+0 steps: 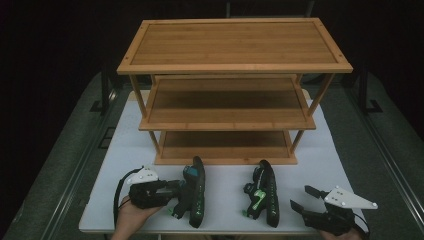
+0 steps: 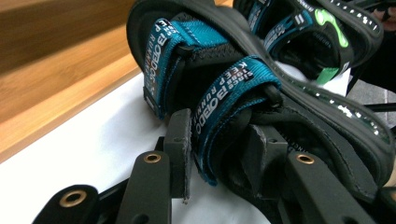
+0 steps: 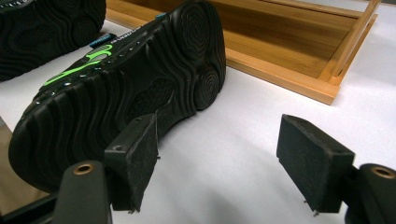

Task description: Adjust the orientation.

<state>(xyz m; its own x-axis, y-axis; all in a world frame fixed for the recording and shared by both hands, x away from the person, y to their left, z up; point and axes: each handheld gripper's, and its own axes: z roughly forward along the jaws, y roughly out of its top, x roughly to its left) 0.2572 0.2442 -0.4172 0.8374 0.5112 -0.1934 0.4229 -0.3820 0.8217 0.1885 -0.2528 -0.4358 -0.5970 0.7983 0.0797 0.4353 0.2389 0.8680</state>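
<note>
In front of the bamboo shelf (image 1: 235, 70), the left tool (image 1: 172, 192) grips the teal strap of the teal-strapped sandal (image 1: 195, 192), which lies on its side on the bench (image 1: 305, 165). Right of it lies the green-strapped sandal (image 1: 265, 195), also on its side before the shelf. Farthest right, the right tool (image 1: 303, 198) hovers with its jaws spread wide, touching nothing.

Two sandals lie side by side on the table (image 1: 320, 150), left sandal (image 1: 195, 192) and right sandal (image 1: 265, 195), before the shelf rack (image 1: 232, 65).

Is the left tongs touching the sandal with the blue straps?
Touching. In the left gripper view, the left tongs close on a blue strap of the sandal, with both pads pressed against it.
</note>
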